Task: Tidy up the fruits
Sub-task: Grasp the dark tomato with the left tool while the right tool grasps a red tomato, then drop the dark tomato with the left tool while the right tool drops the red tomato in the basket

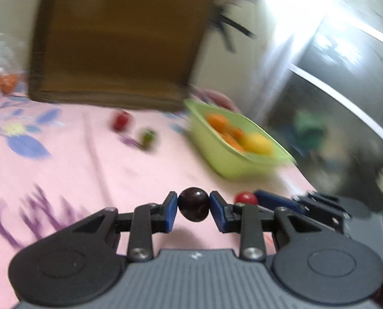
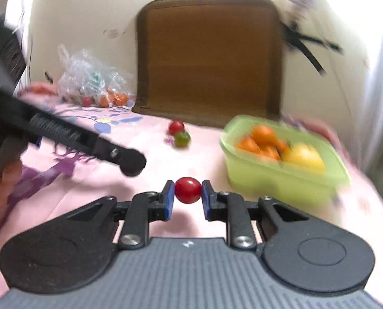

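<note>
Both grippers hold small fruit above the pink cloth.

Left gripper (image 1: 193, 207) clamps a dark plum (image 1: 193, 207); right gripper (image 2: 188, 190) pinches a red tomato (image 2: 188, 190). Beyond, the green tub (image 2: 273, 180) holds oranges (image 2: 262, 139) and a yellow fruit (image 2: 303, 157).

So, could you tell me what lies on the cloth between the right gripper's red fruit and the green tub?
Nothing: in the right wrist view, only bare pink cloth separates the red fruit in the right gripper from the green tub.
</note>
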A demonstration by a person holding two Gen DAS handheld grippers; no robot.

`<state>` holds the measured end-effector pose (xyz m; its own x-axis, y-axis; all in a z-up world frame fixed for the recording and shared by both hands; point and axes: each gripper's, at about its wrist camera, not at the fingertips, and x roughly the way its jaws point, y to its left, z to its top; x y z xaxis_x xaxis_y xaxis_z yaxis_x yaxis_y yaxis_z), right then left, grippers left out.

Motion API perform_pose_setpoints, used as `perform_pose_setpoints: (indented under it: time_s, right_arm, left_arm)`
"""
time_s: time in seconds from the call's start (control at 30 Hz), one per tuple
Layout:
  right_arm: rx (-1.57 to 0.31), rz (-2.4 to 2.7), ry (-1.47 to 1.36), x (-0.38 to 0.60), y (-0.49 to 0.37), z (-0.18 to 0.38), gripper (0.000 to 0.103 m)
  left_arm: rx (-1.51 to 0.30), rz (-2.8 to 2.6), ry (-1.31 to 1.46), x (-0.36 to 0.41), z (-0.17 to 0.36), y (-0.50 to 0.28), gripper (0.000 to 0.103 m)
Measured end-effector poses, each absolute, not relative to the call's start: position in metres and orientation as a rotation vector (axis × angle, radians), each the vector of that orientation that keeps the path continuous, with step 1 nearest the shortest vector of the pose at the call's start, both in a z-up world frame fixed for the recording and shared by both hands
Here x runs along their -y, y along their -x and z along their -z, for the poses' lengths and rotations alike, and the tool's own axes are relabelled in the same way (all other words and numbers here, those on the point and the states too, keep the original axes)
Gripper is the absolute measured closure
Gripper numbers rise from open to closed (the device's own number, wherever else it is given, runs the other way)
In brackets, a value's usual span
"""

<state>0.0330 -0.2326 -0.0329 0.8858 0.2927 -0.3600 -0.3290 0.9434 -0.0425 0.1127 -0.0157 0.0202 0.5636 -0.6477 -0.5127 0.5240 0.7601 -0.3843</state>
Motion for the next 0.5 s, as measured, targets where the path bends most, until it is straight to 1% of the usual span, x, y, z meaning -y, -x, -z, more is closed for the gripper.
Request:
perform_pose_setpoints:
  time_s: [0.17,0.33,0.5]
  right_arm:
    - [-0.35,-0.23,0.048,0.256,0.023,0.045,0.078]
    - [-0.372,-0.169,0.004,0.276,0.034,0.06,0.078]
    - [-0.361,-0.176,-0.046,0.289,0.04,0.065,0.076]
  left_arm:
    - [-0.645,0.794,0.063,0.064,-0.018,-0.062,0.075]
    - [-0.641,0.809,-0.007,0.095,-0.014,-0.047,0.075]
    - [-0.628,0.766,-0.091,0.107,-0.009,-0.031,0.074]
